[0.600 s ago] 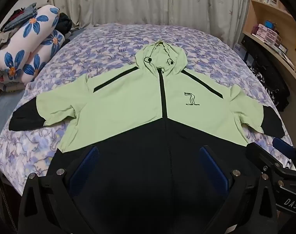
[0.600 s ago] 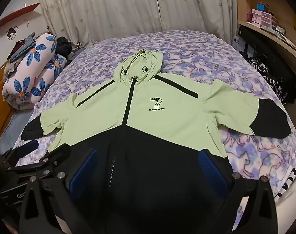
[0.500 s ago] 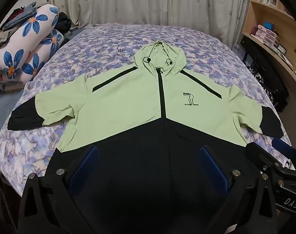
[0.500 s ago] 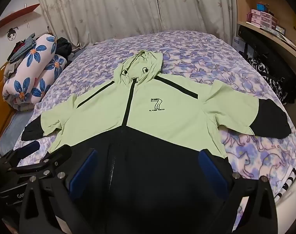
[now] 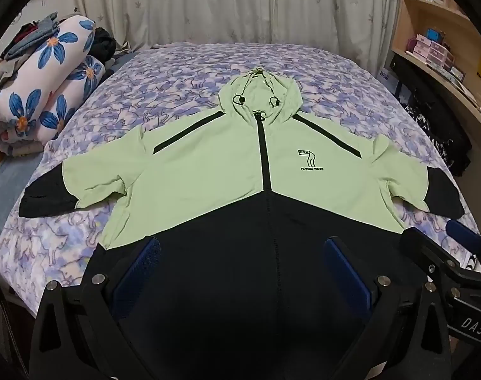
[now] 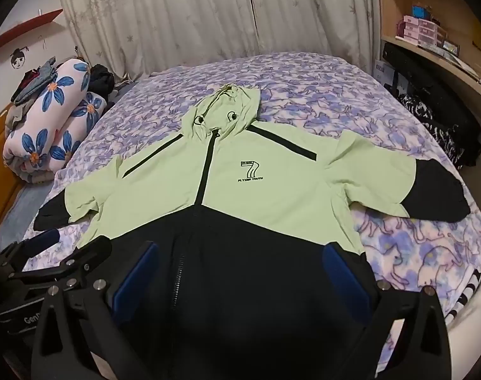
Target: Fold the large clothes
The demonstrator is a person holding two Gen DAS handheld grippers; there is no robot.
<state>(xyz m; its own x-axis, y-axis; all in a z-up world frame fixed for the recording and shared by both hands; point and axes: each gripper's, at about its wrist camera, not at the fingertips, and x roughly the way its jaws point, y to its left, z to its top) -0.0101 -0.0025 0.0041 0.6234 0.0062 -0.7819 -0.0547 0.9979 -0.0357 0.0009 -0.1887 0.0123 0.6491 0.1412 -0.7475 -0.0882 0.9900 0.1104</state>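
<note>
Little has moved since the earlier frames; both tools have only drifted slightly over the hem. Left of the left gripper (image 5: 242,269), whose jaws are spread and empty, lies a black-cuffed sleeve (image 5: 47,198). Ahead, the green-and-black jacket (image 5: 209,171) lies flat, zipped, on the bed (image 5: 183,72). Further right, the right gripper (image 6: 240,269) is likewise spread and empty. Judgement: pinch each sleeve at its cuff and fold inward evenly.
</note>
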